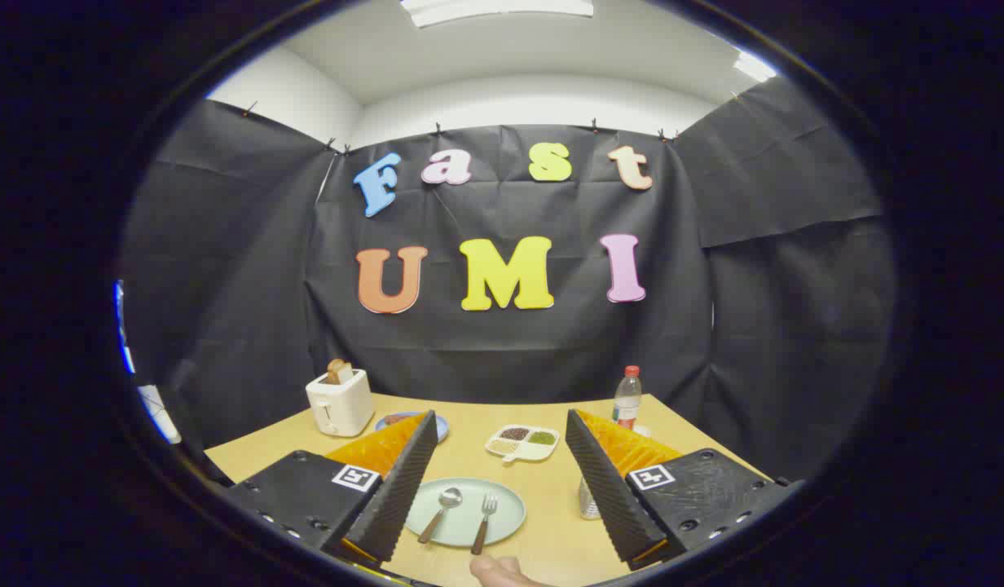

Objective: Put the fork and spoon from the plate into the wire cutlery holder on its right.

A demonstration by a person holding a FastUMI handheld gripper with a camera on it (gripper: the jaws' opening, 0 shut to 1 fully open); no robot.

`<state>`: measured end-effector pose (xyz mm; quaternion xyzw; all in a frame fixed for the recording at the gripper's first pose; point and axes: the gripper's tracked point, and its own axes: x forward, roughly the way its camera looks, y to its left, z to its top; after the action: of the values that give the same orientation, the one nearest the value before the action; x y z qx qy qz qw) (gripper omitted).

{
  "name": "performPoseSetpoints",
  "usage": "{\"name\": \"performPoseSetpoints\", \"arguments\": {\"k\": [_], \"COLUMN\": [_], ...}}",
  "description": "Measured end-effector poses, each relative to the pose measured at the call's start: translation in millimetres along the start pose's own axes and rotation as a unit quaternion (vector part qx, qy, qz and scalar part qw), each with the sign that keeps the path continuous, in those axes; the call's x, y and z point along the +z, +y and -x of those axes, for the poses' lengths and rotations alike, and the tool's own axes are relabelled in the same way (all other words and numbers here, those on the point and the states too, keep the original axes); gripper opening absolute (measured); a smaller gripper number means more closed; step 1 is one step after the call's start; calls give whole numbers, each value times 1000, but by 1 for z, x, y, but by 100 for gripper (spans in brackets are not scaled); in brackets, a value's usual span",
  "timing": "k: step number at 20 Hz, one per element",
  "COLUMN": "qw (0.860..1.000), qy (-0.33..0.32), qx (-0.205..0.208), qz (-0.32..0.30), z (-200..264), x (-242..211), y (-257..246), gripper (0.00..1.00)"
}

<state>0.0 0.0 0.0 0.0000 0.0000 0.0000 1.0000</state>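
Observation:
A pale green plate (506, 507) lies on the wooden table between and just ahead of my fingers. On it rest a spoon (442, 509) to the left and a fork (484, 520) to the right, both with brown handles pointing toward me. The wire cutlery holder (587, 499) stands right of the plate, mostly hidden behind my right finger (608, 481). My gripper (500, 489) is open, held above the table, with nothing between its fingers. The left finger (400, 485) overlaps the plate's left rim.
A white toaster (339, 401) with bread in it stands at the back left, a blue plate (439, 424) beside it. A divided dish (522, 443) of grains sits beyond the green plate. A water bottle (627, 397) stands at the back right. A hand (502, 571) shows at the near edge.

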Motion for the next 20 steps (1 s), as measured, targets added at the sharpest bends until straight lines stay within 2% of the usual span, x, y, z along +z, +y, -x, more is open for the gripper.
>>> {"name": "performPoseSetpoints", "arguments": {"k": [4,8,12,15,20], "qw": [1000,1000,999,999,999], "qy": [-14,-16,-31,-19,-7], "qx": [14,-13,-15,-39,-41], "qz": [-2,12,-4,7,10], "z": [5,11,16,17,9], "x": [12,22,34,29,24], "y": [18,16,16,10,9], "gripper": [95,95,95,95,95]}}
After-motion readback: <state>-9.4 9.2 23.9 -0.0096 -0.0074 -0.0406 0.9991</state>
